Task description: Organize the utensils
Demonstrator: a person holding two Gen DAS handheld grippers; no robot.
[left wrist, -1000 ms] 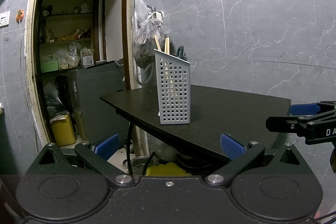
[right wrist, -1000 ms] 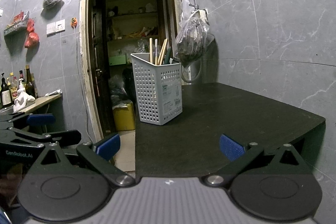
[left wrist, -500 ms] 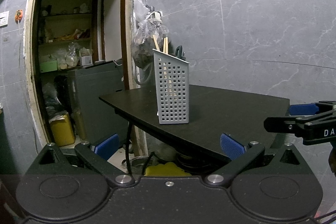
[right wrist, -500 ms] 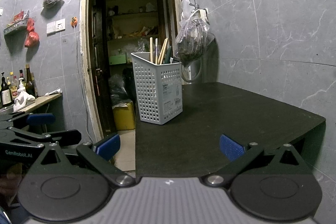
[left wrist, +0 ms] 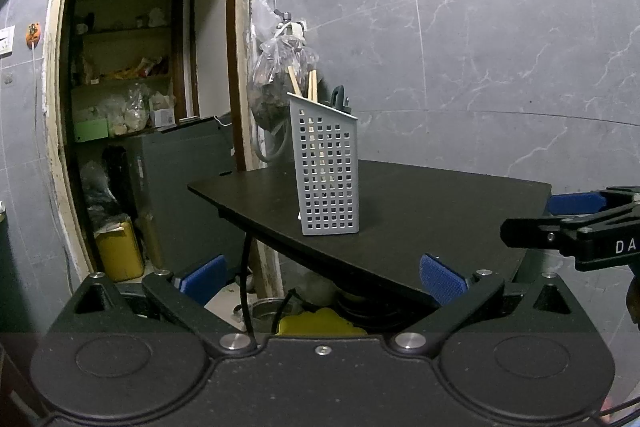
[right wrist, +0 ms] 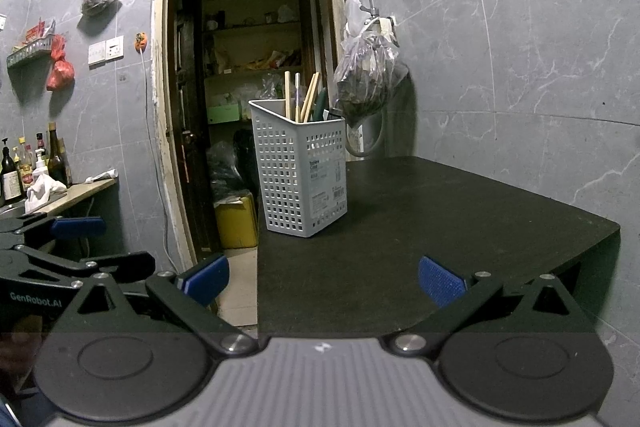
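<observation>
Little has moved: left-wrist view drifted slightly. Left gripper (left wrist: 322,277) and right gripper (right wrist: 323,277) both off the tabletop (right wrist: 440,227), jaws wide, empty. Utensil basket (right wrist: 300,167) upright on tabletop, chopsticks (right wrist: 306,98) inside.

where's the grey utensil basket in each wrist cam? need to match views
Left wrist: utensil basket centre frame, near the table's left edge.
Right wrist: utensil basket left of centre, at the table's left edge.
Shared landmark: plastic bag hanging on the wall behind it.
</observation>
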